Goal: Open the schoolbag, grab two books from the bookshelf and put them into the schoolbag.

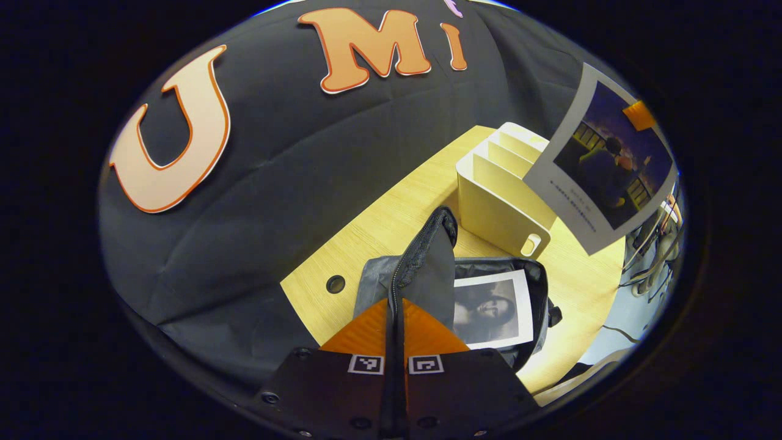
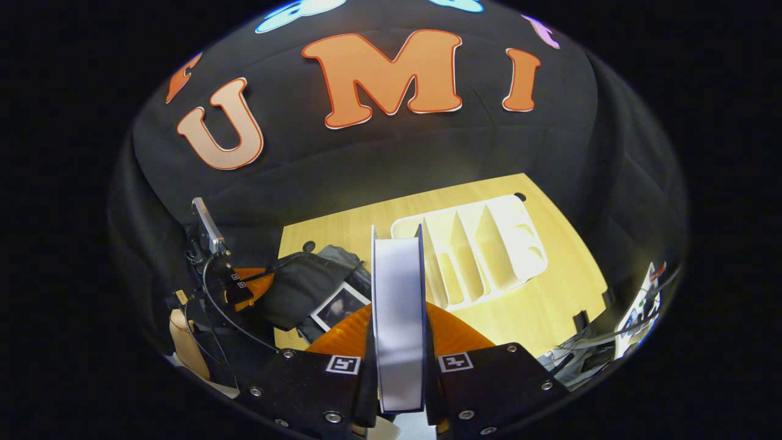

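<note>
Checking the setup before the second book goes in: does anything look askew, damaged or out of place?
Nothing stands out. The schoolbag lies open on the table, its flap pinched up by the left claw; one book lies flat inside. The right claw grips the second book upright. The bookshelf stands empty.

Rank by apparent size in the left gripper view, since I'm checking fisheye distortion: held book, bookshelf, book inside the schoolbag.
1. Held book, though it is nearer the camera, so the lead is unsure.
2. Bookshelf.
3. Book in the schoolbag, partly hidden by the flap.
</note>
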The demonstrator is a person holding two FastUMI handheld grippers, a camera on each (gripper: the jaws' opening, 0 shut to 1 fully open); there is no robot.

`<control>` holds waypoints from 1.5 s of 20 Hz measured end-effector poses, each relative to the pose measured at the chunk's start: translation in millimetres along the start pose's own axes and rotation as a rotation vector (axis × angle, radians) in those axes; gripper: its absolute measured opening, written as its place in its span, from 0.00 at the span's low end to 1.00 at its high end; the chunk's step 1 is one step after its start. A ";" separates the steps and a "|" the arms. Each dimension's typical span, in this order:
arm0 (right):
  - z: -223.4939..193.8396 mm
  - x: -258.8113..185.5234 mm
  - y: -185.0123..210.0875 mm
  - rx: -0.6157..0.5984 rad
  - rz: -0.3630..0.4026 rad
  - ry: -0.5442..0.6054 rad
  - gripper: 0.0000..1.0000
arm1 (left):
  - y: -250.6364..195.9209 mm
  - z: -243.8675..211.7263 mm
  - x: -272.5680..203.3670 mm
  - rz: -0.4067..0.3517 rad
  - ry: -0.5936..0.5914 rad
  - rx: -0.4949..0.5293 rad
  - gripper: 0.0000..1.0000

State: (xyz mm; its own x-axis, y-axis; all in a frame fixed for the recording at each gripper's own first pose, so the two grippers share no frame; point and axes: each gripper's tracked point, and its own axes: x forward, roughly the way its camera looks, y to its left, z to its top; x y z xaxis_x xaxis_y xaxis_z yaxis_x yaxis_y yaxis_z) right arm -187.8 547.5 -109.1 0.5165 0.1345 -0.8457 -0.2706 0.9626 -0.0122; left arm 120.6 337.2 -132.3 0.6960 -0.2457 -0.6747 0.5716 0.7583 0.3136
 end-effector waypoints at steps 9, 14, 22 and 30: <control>-82.8 47.3 23.1 0.315 0.174 0.058 0.31 | -4.9 6.4 -13.3 0.017 -0.008 0.027 0.01; -123.5 101.0 23.2 0.476 0.229 0.068 0.31 | -16.0 15.5 -18.1 0.034 -0.012 0.076 0.01; -143.7 178.1 94.1 0.804 0.400 0.020 0.31 | -61.2 38.4 -23.8 0.052 -0.034 0.228 0.00; -134.5 218.4 110.9 0.934 0.360 -0.058 0.33 | -77.5 50.1 -39.1 0.101 -0.047 0.297 0.01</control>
State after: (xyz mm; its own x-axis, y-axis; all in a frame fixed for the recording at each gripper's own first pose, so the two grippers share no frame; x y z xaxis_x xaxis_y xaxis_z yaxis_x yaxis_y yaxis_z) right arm -214.3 652.0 -366.9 0.5750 0.4416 -0.6887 0.3145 0.6578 0.6844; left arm 70.9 257.7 -96.8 0.7709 -0.2110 -0.6010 0.5960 0.5720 0.5636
